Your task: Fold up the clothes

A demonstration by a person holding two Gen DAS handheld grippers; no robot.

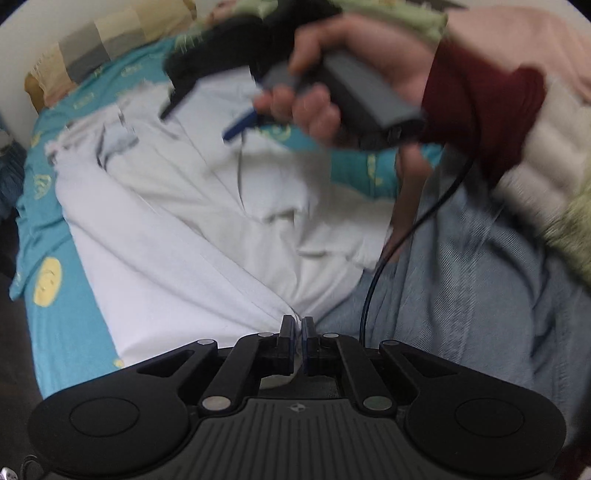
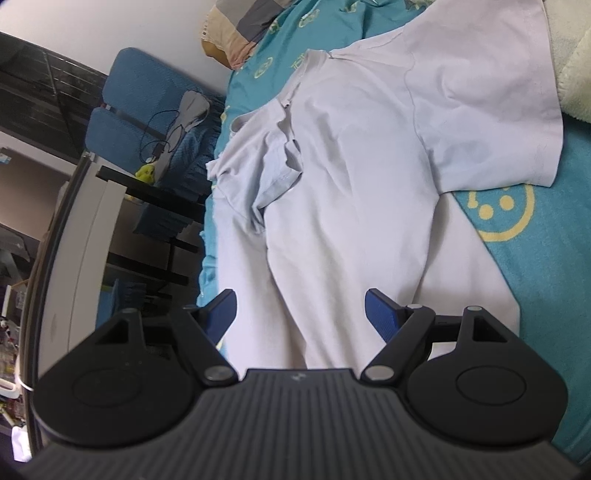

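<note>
Fabric pinched: left gripper clamps the white T-shirt near its hem.
Right gripper hovers spread over the shirt, which lies on the teal bedsheet; pulling one-handed could drag and bunch it.

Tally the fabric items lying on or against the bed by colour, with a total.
White cotton T-shirt: 1
Teal bedsheet with yellow smiley prints: 1
Light blue denim garment: 1
Cream fluffy blanket: 1
Patchwork pillow in beige and grey blocks: 1
Total: 5
</note>
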